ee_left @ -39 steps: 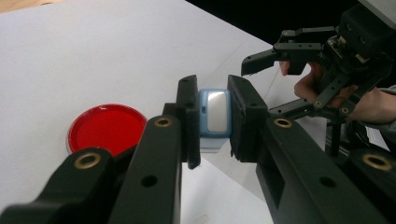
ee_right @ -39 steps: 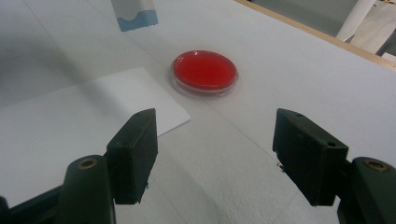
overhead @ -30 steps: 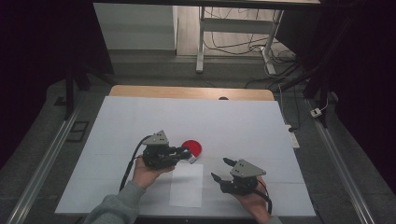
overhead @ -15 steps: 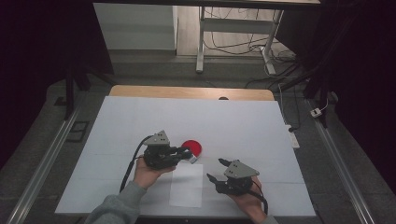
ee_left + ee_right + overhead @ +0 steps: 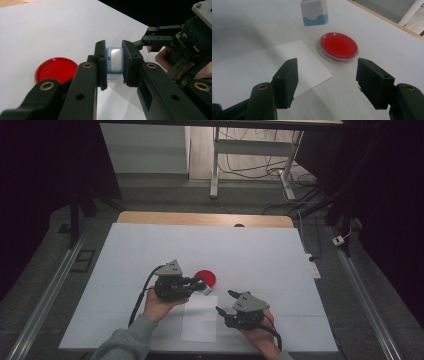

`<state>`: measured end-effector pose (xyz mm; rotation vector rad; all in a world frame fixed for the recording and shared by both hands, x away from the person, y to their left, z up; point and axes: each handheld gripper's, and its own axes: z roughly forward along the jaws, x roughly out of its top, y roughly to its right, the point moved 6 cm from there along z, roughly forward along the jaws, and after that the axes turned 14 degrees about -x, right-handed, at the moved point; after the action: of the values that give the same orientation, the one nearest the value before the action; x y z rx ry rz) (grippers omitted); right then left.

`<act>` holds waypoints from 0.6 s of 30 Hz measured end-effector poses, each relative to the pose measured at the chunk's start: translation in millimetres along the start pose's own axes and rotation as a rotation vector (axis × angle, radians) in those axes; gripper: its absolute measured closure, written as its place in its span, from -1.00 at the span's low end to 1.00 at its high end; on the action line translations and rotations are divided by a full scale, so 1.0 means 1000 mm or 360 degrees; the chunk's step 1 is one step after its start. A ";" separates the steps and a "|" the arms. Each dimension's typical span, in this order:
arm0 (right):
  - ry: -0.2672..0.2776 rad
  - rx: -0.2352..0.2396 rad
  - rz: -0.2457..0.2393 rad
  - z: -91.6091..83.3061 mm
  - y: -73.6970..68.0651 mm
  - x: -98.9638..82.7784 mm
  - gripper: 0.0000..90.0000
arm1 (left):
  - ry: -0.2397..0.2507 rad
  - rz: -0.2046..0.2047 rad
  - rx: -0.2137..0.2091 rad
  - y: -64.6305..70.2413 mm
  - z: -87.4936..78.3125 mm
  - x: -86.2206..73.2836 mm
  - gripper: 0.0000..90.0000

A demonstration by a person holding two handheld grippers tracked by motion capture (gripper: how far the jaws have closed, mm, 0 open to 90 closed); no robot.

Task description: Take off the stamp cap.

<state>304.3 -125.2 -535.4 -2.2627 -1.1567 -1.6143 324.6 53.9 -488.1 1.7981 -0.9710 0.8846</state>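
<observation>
Just beside the round red glossy dish (image 5: pixel 205 278), on its near side, my left gripper (image 5: pixel 199 285) lies roughly level in my left hand (image 5: pixel 159 304), jaws pointing toward the dish and pinching a small blue-and-white plastic stamp block (image 5: pixel 114 60). The block has rounded corners and a smooth, slightly shiny white face in a pale blue frame; it sits squarely between the flat black pads, held clear above the near edge of the dish.

My right gripper (image 5: pixel 225 301) sits nearer to me than the dish and to its right, cradled from below in my right hand (image 5: pixel 256 336), jaws aimed toward the dish. Its jaws stand spread and have just been closing a little, with nothing between them.

A flat rectangular white paper sheet (image 5: pixel 199 319) lies matte on the white table cover (image 5: pixel 260 255), one corner close to the dish.
</observation>
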 end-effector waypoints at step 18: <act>-0.0002 -0.0011 -0.0042 0.008 -0.014 0.005 -0.23 | 0.0006 -0.0004 0.0009 -0.001 0.001 0.000 0.67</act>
<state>301.6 -109.1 -538.5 -2.2625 -1.1877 -1.6291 325.3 52.9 -488.8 1.8012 -0.9647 0.8899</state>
